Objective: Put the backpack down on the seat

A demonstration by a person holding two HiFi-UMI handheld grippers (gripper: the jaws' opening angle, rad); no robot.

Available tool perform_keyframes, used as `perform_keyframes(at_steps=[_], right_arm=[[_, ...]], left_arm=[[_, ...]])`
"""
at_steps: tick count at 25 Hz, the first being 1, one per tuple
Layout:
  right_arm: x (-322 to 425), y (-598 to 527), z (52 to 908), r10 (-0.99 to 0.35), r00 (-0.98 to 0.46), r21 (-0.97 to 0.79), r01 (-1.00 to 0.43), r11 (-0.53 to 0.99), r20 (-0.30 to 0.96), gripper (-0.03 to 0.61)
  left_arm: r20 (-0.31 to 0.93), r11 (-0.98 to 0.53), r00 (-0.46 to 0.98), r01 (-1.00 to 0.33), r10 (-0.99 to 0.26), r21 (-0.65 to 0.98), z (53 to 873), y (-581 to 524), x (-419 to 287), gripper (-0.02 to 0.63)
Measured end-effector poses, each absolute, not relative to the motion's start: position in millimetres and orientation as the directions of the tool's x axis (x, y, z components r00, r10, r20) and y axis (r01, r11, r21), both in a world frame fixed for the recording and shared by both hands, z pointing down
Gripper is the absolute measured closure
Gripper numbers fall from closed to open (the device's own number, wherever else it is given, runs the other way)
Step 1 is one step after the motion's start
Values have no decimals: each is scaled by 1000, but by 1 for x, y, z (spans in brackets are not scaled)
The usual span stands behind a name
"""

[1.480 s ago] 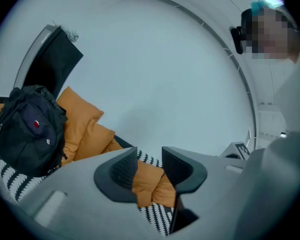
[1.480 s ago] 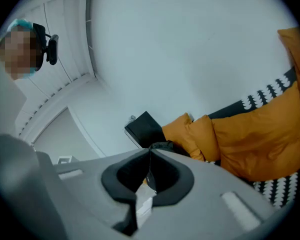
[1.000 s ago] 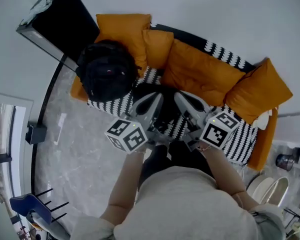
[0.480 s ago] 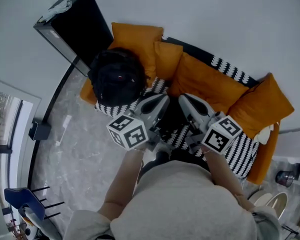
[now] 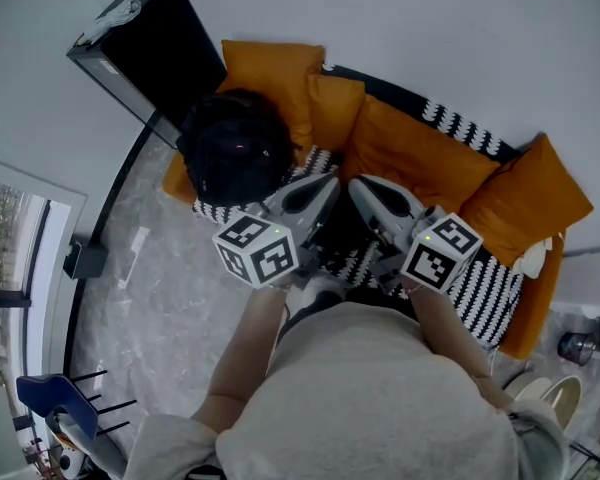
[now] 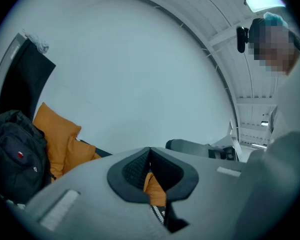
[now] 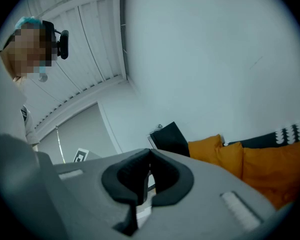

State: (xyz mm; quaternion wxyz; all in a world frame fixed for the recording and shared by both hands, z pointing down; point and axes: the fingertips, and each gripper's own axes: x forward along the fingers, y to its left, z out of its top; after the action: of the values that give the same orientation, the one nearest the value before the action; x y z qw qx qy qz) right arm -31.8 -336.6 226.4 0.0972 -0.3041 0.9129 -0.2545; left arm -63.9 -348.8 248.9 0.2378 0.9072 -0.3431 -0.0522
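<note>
Head view: backpack (image 5: 238,158) sits at edge of sofa (image 5: 490,286).

We hold the left tongs (image 5: 320,190) and right tongs (image 5: 365,193) side by side over the black-and-white patterned sofa (image 5: 485,283). The black backpack (image 5: 235,158) sits at its left end against an orange cushion (image 5: 270,68), near a black cabinet (image 5: 150,48).
</note>
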Motion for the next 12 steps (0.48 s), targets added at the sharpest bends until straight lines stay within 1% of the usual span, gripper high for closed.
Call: perform_keyframes(at_steps=[6,12], right_arm=[[-35,-331,242,-584,-811,-528,-506,682,24,575],[-36,-325,249,-572,-819,-531,-503,682,40,575]], left_arm=[[90,-643,762,-598,-641,478,254,-342,-62,606],[91,-666,787,-572,-610,479,256,-330,-58,606]])
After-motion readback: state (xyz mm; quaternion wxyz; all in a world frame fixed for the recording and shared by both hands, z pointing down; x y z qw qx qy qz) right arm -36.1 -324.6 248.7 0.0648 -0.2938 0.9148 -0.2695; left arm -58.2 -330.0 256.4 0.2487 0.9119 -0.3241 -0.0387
